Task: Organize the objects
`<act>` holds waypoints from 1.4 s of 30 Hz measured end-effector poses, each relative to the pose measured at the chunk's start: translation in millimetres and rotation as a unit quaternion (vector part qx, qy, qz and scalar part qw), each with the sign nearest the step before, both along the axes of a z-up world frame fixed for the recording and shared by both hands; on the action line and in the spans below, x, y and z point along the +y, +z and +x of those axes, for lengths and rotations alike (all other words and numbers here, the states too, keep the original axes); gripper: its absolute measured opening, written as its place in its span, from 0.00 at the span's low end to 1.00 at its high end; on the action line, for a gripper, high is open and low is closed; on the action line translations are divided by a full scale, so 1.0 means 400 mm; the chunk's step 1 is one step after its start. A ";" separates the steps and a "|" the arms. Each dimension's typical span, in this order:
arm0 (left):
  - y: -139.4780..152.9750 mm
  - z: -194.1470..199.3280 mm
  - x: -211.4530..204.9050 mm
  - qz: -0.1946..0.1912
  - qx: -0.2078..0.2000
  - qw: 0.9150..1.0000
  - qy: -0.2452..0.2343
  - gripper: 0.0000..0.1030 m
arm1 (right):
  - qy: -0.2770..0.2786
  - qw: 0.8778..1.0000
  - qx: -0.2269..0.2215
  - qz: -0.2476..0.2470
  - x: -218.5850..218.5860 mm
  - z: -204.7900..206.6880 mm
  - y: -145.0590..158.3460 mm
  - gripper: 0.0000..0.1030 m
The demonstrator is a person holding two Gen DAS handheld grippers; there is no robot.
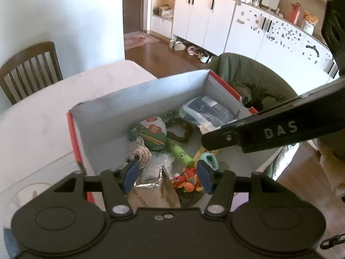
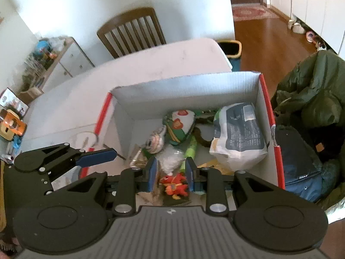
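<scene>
Red-edged cardboard box point(image 2: 237, 79) sitting on the white table point(image 2: 151, 64), containing a blue-white bag point(image 2: 239, 138), green tube point(image 1: 180, 152) and red-orange toy point(image 2: 175, 185). Left gripper point(image 1: 168, 176) hovering wide open, empty; right gripper point(image 2: 171, 174) hovering part-open above the toy.

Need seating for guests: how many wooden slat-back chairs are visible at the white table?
1. The wooden chair stands at the far side of the white table, against the wall. Others may be out of view.

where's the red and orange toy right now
In both wrist views the red and orange toy lies at the box's near end, beside the foil packet.
</scene>
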State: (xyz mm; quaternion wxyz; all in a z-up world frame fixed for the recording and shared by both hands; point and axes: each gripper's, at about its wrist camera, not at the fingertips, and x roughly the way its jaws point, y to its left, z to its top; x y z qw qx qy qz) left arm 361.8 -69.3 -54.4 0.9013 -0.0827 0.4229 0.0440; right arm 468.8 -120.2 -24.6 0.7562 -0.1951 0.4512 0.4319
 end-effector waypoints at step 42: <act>0.149 -0.398 0.095 0.011 -0.123 0.992 0.034 0.85 | -0.019 0.977 -0.140 0.160 -0.212 -0.447 0.092 0.67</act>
